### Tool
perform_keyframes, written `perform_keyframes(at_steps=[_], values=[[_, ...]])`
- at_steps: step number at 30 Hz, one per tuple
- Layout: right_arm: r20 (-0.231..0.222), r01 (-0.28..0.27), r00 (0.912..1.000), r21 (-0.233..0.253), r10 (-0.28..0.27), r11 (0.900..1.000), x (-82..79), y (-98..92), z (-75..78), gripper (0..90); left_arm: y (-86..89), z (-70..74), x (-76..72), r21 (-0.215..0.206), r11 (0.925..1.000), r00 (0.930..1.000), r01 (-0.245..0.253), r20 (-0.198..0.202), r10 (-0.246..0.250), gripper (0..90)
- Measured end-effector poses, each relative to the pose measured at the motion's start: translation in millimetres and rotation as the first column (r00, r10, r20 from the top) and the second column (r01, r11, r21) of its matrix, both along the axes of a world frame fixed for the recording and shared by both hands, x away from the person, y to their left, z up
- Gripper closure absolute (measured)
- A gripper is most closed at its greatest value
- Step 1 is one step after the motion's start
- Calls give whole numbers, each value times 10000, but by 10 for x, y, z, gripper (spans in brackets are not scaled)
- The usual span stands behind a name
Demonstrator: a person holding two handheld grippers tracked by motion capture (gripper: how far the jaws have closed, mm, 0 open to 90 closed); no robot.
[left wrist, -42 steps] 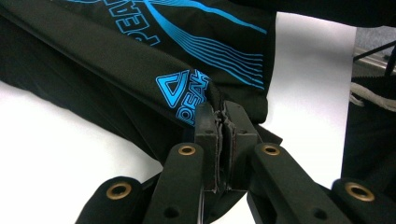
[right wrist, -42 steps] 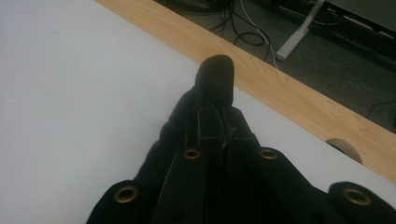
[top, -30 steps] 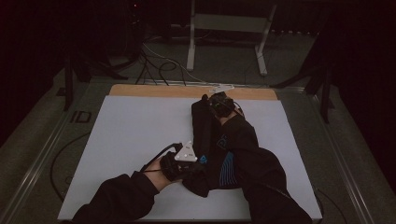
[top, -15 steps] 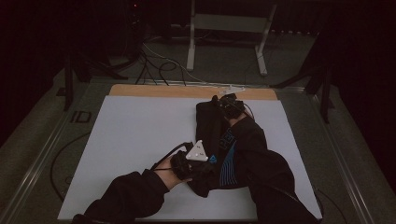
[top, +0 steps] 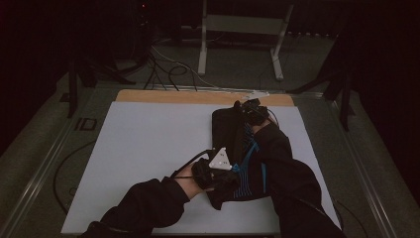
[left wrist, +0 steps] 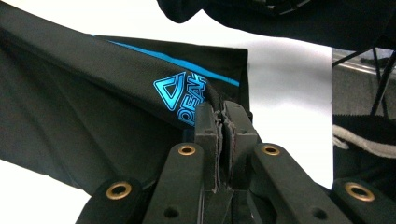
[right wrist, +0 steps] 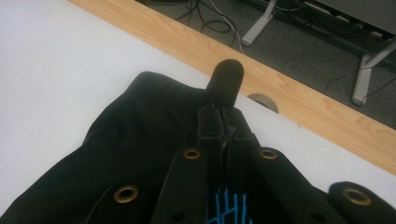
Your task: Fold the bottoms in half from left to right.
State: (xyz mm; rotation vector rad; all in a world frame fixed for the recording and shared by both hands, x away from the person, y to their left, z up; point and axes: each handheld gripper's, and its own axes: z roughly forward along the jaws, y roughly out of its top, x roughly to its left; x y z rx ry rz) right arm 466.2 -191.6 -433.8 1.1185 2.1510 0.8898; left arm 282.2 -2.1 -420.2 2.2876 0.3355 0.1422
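Nearest the person, the left gripper (top: 225,174) has its jaws closed on the near edge of the black garment (top: 229,130) lying on the white bench (top: 148,144). Farther off, the right gripper (top: 251,110) pinches the far edge; keep both grips tight and pull evenly.

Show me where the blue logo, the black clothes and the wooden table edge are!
blue logo (left wrist: 183,97): left gripper view, on the triangle mark.
black clothes (right wrist: 140,126): right gripper view, on the fabric's middle.
wooden table edge (right wrist: 299,105): right gripper view, on the wood strip.
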Motion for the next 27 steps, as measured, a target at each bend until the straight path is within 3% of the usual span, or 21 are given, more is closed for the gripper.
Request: perform_keyframes(at_steps=[11,27], values=[[-38,266,9996,-16,-266,9996,21,-192,-21,883,-200,7,37,-126,9996,9996,266,54,-265,864],[-214,330,9992,-153,-334,9993,79,-336,-172,882,-418,-182,91,-388,9986,9992,362,-147,-368,864]])
